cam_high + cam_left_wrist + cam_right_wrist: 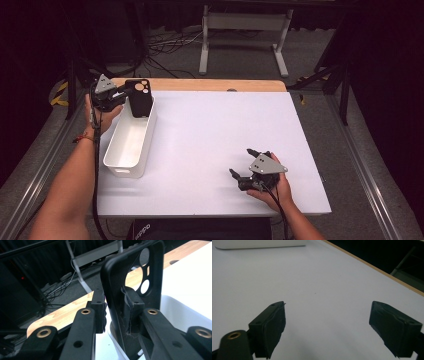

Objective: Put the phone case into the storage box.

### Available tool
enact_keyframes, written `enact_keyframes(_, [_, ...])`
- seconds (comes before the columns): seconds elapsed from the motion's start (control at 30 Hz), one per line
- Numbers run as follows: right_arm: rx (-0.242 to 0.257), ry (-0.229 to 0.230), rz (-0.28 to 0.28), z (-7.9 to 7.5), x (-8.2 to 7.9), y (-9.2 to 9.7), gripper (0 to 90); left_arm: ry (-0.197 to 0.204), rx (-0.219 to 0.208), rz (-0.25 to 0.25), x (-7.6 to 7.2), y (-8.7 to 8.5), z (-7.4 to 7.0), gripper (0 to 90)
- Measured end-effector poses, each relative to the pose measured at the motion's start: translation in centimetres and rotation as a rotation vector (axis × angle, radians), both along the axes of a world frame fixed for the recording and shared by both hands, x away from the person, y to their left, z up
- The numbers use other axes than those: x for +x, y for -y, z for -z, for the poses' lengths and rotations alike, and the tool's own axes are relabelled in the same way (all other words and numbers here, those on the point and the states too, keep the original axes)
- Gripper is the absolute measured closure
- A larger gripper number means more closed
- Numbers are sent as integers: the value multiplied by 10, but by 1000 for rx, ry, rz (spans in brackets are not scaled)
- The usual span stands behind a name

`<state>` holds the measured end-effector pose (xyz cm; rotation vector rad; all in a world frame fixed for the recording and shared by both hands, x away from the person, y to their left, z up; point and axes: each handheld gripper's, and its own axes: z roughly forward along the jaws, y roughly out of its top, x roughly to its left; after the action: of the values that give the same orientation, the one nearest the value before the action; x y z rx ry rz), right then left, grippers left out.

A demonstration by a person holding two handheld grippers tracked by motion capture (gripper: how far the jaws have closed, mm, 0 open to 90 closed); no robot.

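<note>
**K:** High view: left gripper [121, 93] has the black soft-plastic phone case with round camera cut-outs [139, 97], held upright over the far end of the white rectangular plastic bin [129, 142]. Lower edge looks to sit inside the bin; can't tell if it touches the floor of it.

**M:** Grip state?

**K:** Left gripper view: jaws narrow, 1 pad on each face of the case wall [117, 302]. The left pad looks to have a sliver of gap, so I'd call the hold light, maybe easing off. Right gripper [241, 162] spread wide, nothing between the jaws, resting low on the worktop near the person's edge.

**M:** Handling?

**K:** My guess: very light, thin, flexible shell. It will bow if squeezed hard and swing if pinched at 1 corner. Matte, so not slippery. Not fragile. Best hold is across a long side wall, as now, clear of the 4 lens holes.

**M:** Surface, room?

**K:** White matte worktop [210, 140], flat, wooden strip along the far edge. Grey floor, loose cables [165, 47] and a white frame stand [245, 30] behind, dark curtains around.
</note>
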<state>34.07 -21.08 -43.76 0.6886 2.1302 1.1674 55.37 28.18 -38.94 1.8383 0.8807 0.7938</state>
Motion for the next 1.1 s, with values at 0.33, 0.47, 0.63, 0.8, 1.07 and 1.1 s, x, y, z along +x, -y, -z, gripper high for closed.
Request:
enact_keyframes(0.33, [1, 2, -1, 0, -1, 0, 151, -4, -13, -38, -1, 0, 1, 685])
enact_keyframes(0.47, [-5, -1, 0, 2, -1, -1, 151, -18, -4, -49, -1, -2, 3, 652])
enact_keyframes(0.63, [-3, 30, 21, -1, -3, 0, 159, -7, -25, -63, -5, -5, 1, 598])
enact_keyframes(0.8, [0, 50, 32, -3, -3, 4, 160, 13, -4, -75, -13, -7, -4, 584])
enact_keyframes(1.07, [6, 62, 46, -6, -2, 11, 160, 32, -22, -85, -24, -10, -10, 564])
enact_keyframes(1.1, [11, 69, 53, -7, -2, 12, 162, 32, -20, -89, -26, -10, -10, 564])
